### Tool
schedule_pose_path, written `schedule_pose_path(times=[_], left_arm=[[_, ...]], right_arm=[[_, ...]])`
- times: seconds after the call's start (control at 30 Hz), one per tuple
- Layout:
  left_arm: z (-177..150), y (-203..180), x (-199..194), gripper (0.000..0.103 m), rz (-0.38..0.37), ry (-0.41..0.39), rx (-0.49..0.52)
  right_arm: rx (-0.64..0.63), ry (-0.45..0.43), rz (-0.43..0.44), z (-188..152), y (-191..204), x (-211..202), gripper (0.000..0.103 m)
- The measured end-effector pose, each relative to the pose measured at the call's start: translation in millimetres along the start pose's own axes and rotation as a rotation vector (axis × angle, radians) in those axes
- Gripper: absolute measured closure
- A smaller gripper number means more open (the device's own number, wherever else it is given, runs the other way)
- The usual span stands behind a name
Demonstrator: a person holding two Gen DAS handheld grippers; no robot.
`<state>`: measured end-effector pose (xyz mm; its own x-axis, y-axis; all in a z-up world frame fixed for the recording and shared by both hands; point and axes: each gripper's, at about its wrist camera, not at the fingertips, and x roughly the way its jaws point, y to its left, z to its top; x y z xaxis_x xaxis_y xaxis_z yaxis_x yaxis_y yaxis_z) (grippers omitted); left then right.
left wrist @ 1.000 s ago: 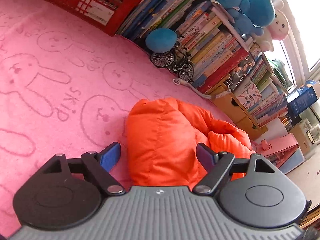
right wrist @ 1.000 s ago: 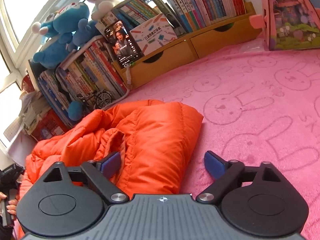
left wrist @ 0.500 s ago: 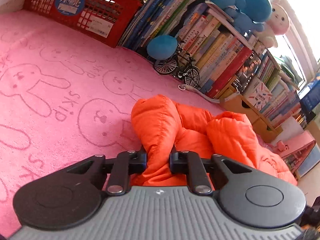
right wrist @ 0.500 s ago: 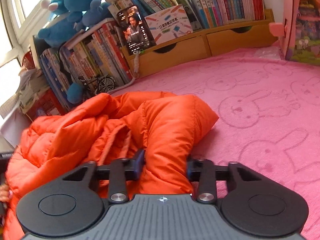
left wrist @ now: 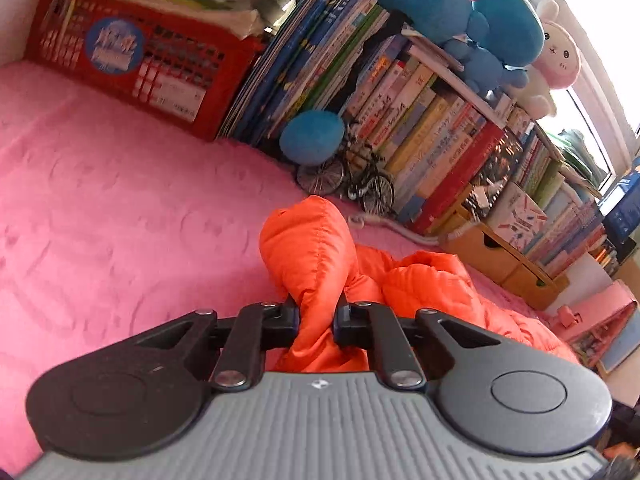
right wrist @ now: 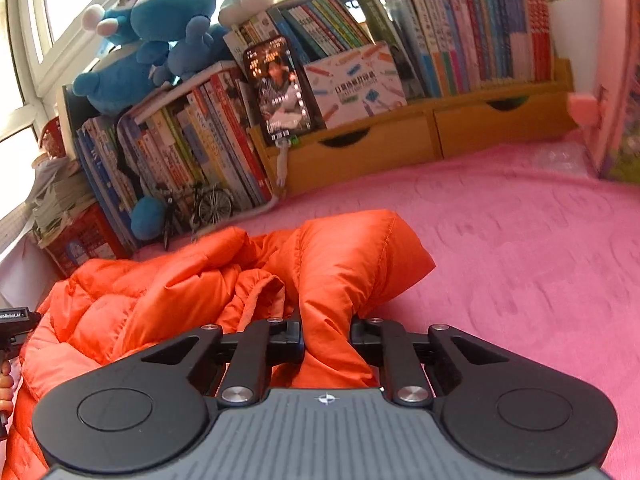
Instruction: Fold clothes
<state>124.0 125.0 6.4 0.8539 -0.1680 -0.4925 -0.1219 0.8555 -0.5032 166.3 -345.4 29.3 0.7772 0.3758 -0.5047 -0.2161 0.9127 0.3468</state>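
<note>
Across the lower middle of both views, the orange puffer jacket lies bunched on the pink blanket. Left gripper pinches one bulging corner; right gripper, its jaws closing, squeezes another. Both edges are gripped, yet no neat fold shows, so nearly all folding remains.

Behind the left fingers, the pinched fold of the orange jacket disappears under the tool body, so its lower edge cannot be seen. Left of the right fingers, the jacket runs off the picture's bottom corner. Beyond them, the pink blanket is smeared, its pattern unreadable.
</note>
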Motion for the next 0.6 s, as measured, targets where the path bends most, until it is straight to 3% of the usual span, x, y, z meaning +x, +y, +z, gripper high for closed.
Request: schedule_pose_path(times=[0.23,0.33,0.6], left_arm=[[48,-12,40,0.091,0.052,-0.065,0.087],[57,-7,65,0.091,0.094,-0.058,0.099],[42,16,113,0.087,0.18,0.001,0.136]], right_arm=[[-0.062,-0.026,-0.023,53,21,59,0.086],[-0.056,-0.032,-0.028,69,23,88,0.086],[0.009,0.036,-0.065,59,-1,146,0.085]])
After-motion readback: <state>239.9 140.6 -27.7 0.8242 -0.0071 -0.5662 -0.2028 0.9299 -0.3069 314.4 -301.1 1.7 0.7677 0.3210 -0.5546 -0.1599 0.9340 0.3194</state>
